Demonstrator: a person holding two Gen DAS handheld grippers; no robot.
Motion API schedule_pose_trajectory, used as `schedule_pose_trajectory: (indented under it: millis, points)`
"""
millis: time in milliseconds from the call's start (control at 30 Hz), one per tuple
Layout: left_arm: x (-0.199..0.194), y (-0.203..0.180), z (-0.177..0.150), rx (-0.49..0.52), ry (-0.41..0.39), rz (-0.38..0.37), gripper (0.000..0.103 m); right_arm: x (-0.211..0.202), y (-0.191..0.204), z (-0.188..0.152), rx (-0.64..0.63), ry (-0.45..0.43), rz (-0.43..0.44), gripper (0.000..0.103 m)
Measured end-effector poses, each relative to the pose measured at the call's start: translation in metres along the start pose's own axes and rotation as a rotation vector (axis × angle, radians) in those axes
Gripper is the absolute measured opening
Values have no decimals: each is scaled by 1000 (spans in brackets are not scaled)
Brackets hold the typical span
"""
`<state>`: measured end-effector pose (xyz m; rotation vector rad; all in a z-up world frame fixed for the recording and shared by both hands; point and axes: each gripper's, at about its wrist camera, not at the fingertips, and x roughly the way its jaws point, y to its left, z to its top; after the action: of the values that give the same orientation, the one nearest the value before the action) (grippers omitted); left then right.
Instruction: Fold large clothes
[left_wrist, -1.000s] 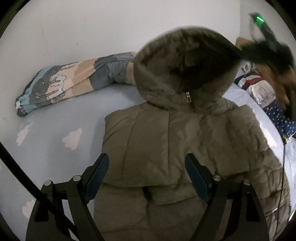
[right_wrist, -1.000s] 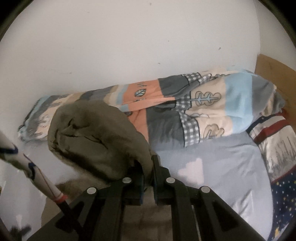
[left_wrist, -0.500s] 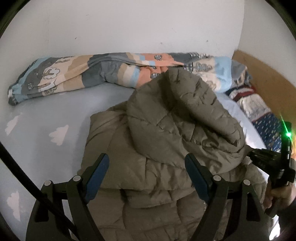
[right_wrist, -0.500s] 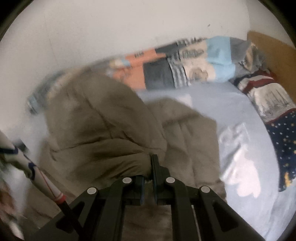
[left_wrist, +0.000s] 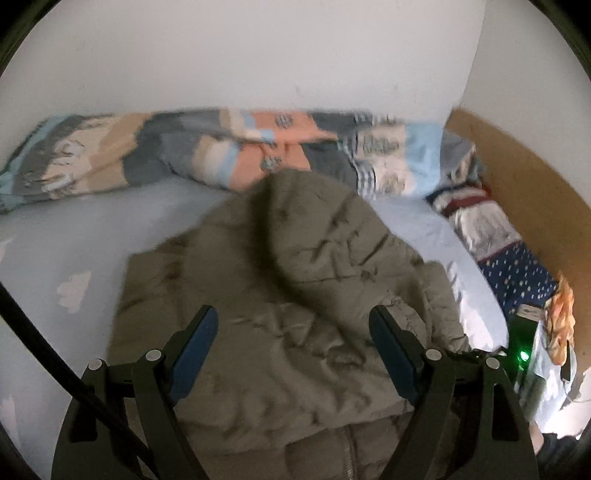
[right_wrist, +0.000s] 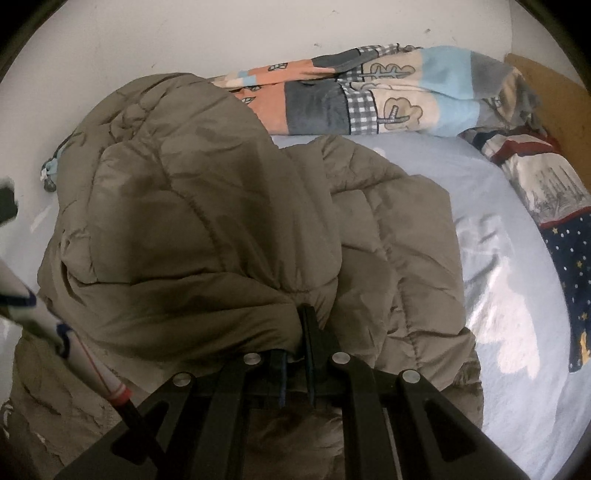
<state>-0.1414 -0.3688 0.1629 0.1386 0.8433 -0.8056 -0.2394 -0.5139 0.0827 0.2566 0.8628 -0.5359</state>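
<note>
Hood folded down onto the jacket

Jacket (right_wrist: 229, 221), olive and quilted, lies on the pale blue bed sheet (right_wrist: 491, 266), filling the centre and lower half of both views. My right gripper (right_wrist: 301, 332) has its fingers together, pinching the hood's (right_wrist: 192, 177) edge, with the hood turned down over the jacket's body. My left gripper (left_wrist: 291, 350) hovers above the jacket with its fingers (left_wrist: 195, 343) wide apart, nothing between them. A patchwork quilt (left_wrist: 221, 151) lies bunched along the white wall (left_wrist: 258, 55) in the upper frame.
</note>
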Motion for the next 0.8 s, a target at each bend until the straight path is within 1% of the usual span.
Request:
schedule_pose_trajectory:
  millis: [67,167,200,233,333,400,433,467,500,567,633,667,733,800]
  points:
    - [23,-2,-2,10,37,36,83,-1,3,-1,-12,0,-10,9]
    - [65,9,-17,9,156,153,83,-2,3,-1,-7,5,-2,9]
    - [77,15,-25,8,186,168,83,-2,2,-1,-5,7,2,9]
    - [80,17,-30,16,184,169,83,-2,0,-1,0,8,9,9]
    - [81,8,-40,78,153,213,83,-4,-2,0,7,11,27,10]
    - [80,7,-43,82,139,216,83,-7,-1,1,-5,15,22,13]
    - [79,7,-44,78,136,211,83,-11,1,2,-19,22,17,18]
    - [79,7,-43,75,134,204,83,-17,1,5,-28,28,14,27]
    - [79,8,-42,73,132,197,83,-23,-1,8,-28,27,12,32]
    - [78,8,-44,73,128,191,83,-44,-6,16,-19,2,26,39]
    - [76,8,-47,75,120,191,83,-64,-8,23,-28,-27,54,42]
    - [76,9,-47,77,116,191,83,-74,-10,26,-26,-58,52,49]
    - [75,10,-48,77,113,187,83,-85,-12,35,13,-119,69,55]
    - [74,10,-49,75,114,180,83,-84,-11,43,63,-150,135,56]
